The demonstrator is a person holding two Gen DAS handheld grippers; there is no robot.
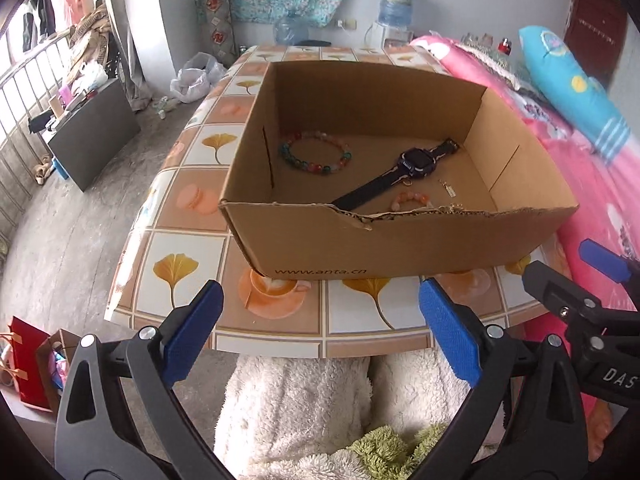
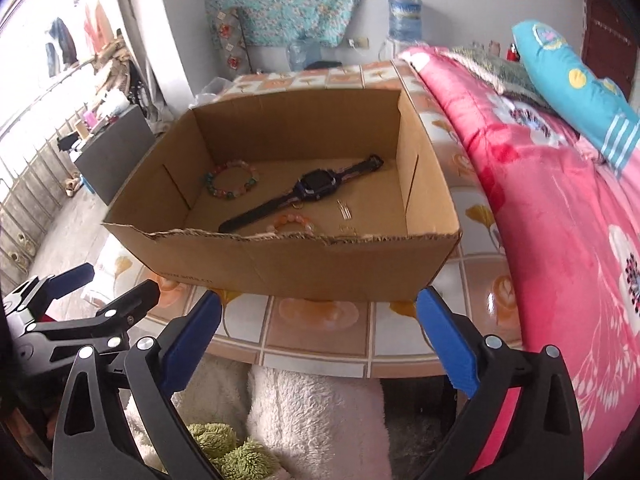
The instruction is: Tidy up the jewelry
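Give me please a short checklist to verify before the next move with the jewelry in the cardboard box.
1. Left hand-held gripper open and empty: ok.
2. Right hand-held gripper open and empty: ok.
3. Both held short of the cardboard box, above the near table edge: ok.
4. Multicolour bead bracelet lies free near the box's left wall: ok.
5. Watch lies diagonally; its strap end is near the orange bead bracelet; whether they touch: cannot tell.
6. Small gold pieces right of the watch, what they are: cannot tell, and the torn front wall partly hides that corner.
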